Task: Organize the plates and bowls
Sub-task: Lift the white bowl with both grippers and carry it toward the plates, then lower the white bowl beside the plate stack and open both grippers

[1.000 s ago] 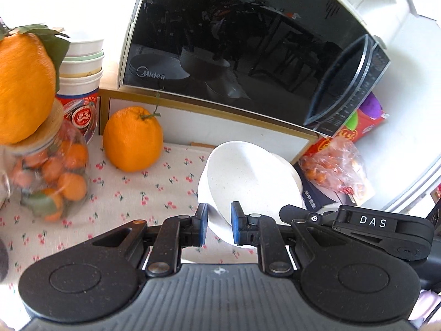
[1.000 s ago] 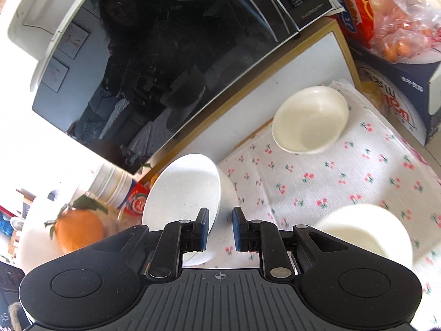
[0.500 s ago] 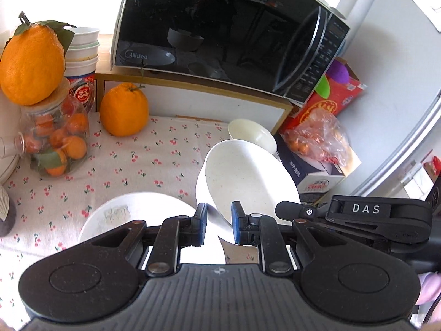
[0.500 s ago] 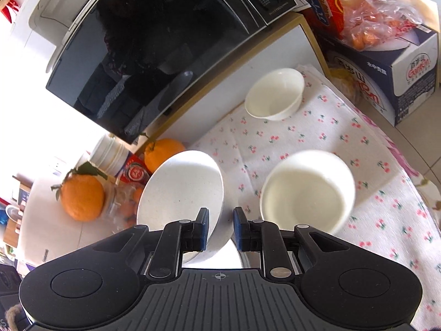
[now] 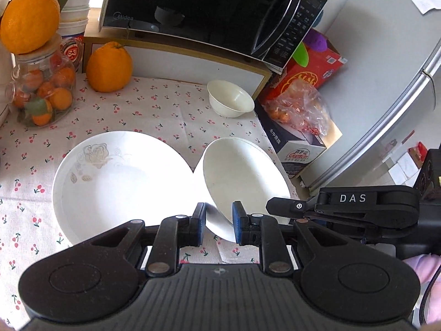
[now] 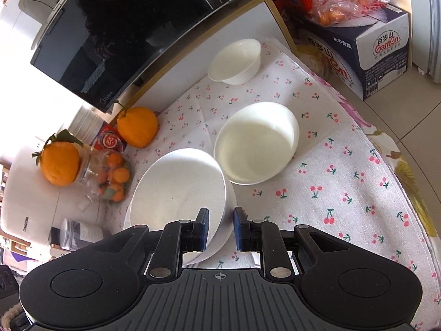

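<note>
My left gripper (image 5: 219,224) is shut on the rim of a white bowl (image 5: 242,182) and holds it tilted above the cherry-print cloth, beside a large white plate with a flower print (image 5: 121,182). My right gripper (image 6: 219,229) is shut on the rim of another white bowl (image 6: 179,193), also tilted. A medium white bowl (image 6: 256,143) sits on the cloth ahead of the right gripper. A small white bowl (image 5: 230,102) stands near the microwave shelf; it also shows in the right wrist view (image 6: 235,62).
A black microwave (image 5: 204,8) on a wooden shelf stands at the back. An orange (image 5: 109,67), a glass jar of small oranges (image 5: 41,93) and stacked cups (image 5: 74,13) are at back left. Boxes with a bag of fruit (image 5: 300,110) line the right edge.
Both grippers have pulled back and up from the microwave with their bowls. The flower plate and the medium bowl on the cloth have come into fuller view.
</note>
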Tool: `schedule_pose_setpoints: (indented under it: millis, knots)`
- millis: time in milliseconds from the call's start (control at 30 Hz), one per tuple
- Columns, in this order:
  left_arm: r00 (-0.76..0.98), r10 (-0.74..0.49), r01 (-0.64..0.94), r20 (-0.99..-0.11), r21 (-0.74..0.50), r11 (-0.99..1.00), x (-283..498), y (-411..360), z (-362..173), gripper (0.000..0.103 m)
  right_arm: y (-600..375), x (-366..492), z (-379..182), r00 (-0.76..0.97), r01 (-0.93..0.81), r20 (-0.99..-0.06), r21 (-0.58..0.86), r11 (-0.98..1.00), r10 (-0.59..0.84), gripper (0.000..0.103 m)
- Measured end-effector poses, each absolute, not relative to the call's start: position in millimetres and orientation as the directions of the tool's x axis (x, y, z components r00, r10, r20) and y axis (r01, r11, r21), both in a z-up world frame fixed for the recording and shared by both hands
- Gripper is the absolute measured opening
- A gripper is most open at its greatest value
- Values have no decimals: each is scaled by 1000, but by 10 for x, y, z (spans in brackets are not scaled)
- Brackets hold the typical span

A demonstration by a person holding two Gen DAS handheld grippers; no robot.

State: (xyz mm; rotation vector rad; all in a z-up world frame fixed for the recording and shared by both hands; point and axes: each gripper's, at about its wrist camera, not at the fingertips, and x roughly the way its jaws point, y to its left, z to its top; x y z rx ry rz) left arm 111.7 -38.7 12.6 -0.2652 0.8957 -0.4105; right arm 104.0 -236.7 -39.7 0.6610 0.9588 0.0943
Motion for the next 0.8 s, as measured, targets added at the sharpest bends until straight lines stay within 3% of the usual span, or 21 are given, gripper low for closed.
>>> schedule_pose_setpoints:
  millis: [800]
  knots:
    - [382, -492, 285, -782, -406, 868, 1005, -744, -306, 19, -2708, 862, -734, 456, 274, -838, 452, 849, 299, 19]
